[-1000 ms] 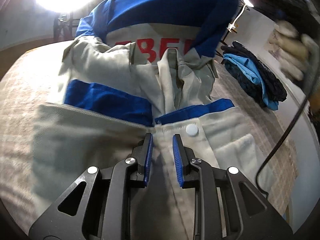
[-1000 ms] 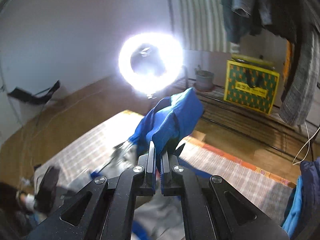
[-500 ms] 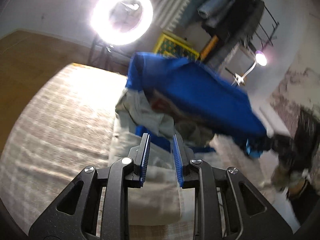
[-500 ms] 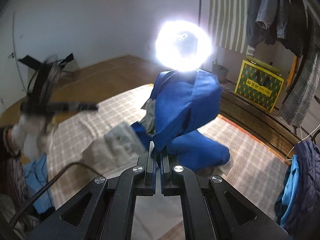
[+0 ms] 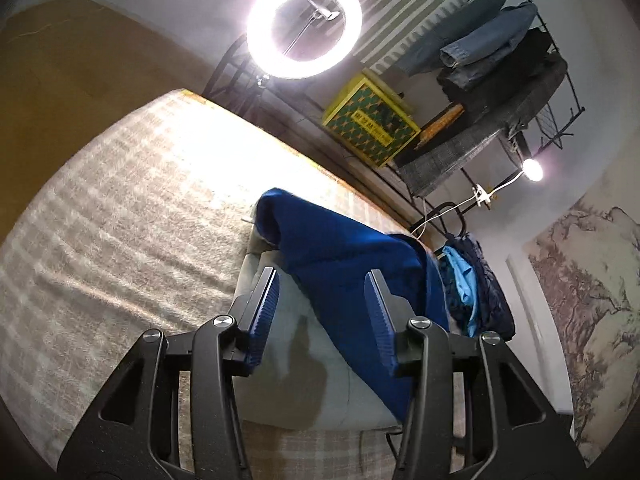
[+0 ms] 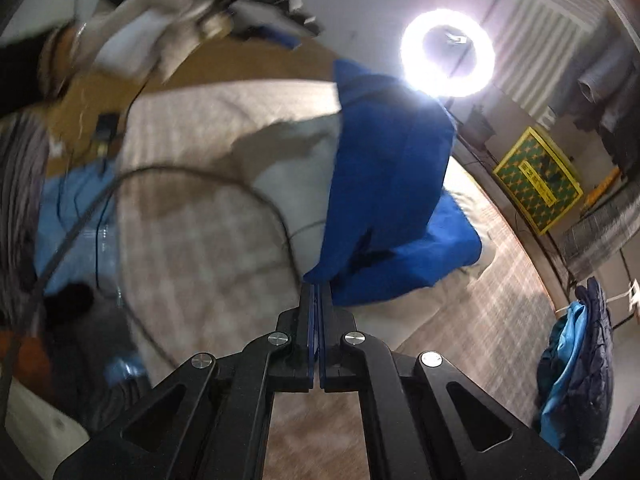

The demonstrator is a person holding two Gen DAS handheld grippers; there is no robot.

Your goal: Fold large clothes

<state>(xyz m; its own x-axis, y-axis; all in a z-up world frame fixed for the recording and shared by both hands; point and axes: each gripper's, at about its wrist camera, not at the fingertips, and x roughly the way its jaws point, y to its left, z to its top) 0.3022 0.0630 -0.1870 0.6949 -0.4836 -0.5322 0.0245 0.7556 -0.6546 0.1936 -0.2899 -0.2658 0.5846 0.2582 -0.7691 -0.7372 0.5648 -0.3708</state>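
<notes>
The left gripper [image 5: 322, 312] has its jaws apart and opening, its ribbed blue pads [image 5: 266, 312] clear of any cloth; nothing is pinched between them, though the garment lies beyond and below the gap. The right gripper [image 6: 319, 292] is clamped tight, its two fingers pressed together on a blue edge of the jacket [image 6: 384, 184], which rises from the fingertips as a taut blue panel. In the left wrist view the same blue and grey jacket [image 5: 344, 276] lies on the checked beige bedspread [image 5: 120, 216], with its grey body spread flat under the gripper and the blue part folded across it toward the right. In the right wrist view the grey portion spreads out to the left of the blue panel on the same bedspread, and a dark cable [image 6: 224, 184] loops across it. A gloved hand [image 6: 160, 28], blurred, shows at the upper left of that view. Beside the bed's far corner hangs a dark blue quilted garment with a light blue lining [image 5: 468, 280]. Beyond the bed stand a lit ring light [image 5: 304, 26], a yellow and green patterned box [image 5: 368, 124] on a low shelf, and a rack hung with denim and dark clothes [image 5: 492, 56]. A small clip lamp [image 5: 532, 169] glows at right, near a landscape wall painting [image 5: 588, 300].
</notes>
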